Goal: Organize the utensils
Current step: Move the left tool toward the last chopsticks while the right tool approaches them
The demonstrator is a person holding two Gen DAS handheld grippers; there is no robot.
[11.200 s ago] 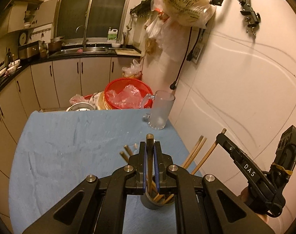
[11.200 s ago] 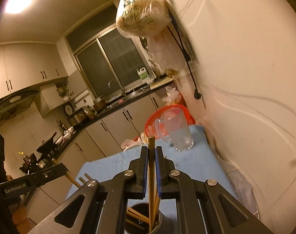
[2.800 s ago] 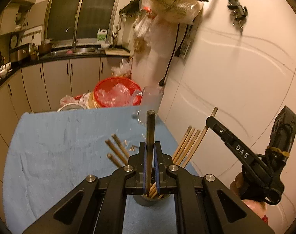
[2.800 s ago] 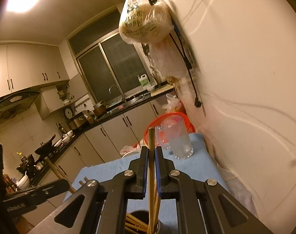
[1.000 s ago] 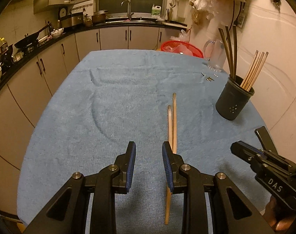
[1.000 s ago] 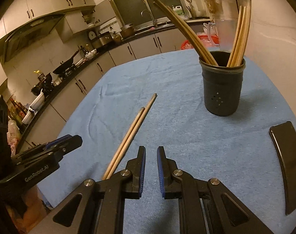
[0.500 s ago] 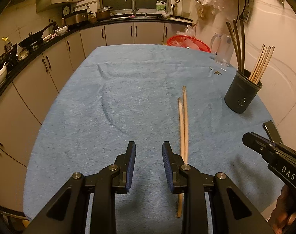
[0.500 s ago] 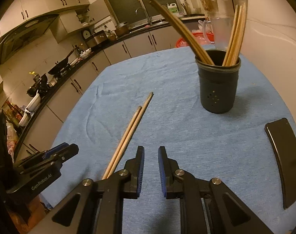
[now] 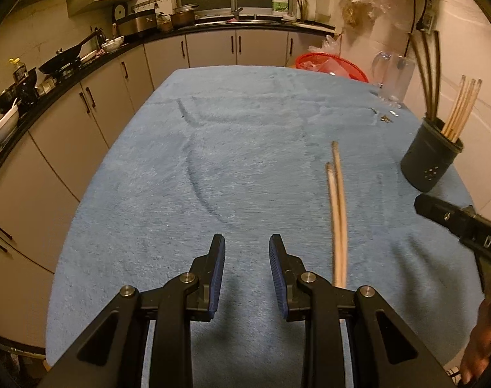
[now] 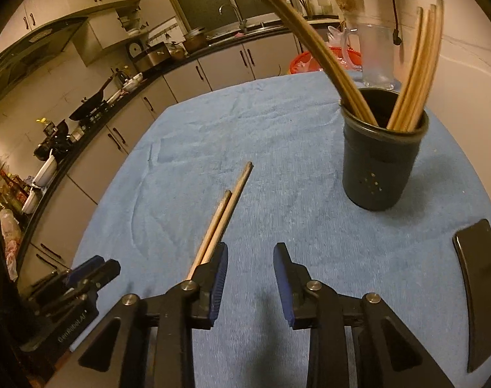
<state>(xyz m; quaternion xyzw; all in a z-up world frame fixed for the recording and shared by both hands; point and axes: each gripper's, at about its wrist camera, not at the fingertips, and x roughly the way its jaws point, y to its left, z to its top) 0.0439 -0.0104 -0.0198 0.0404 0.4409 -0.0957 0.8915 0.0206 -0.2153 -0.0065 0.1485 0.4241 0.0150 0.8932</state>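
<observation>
Left wrist view: left gripper (image 9: 247, 252) spread wide, nothing between the blue pads, hovering low over the blue towel (image 9: 181, 177). Two wooden chopsticks (image 9: 337, 207) lie loose on the towel, side by side and touching, just right of the gripper's right finger; their near ends pass out of sight behind that finger. The dark utensil cup (image 9: 431, 165) stands near the table's right edge, well apart from the pair.

Right wrist view: right gripper (image 10: 250, 265) likewise spread and empty. The same pair lies ahead and left, its near ends hidden behind the left finger. The cup holds two bundles already: dark chopsticks (image 10: 313, 45) leaning left, pale chopsticks (image 10: 420, 64) leaning right. A flat black object (image 10: 481, 287) lies at the right edge; identity unclear.

Judgement on progress: mostly done. Two sets are in the cup; only the loose pair appears to remain. Neither tool has contact yet.
</observation>
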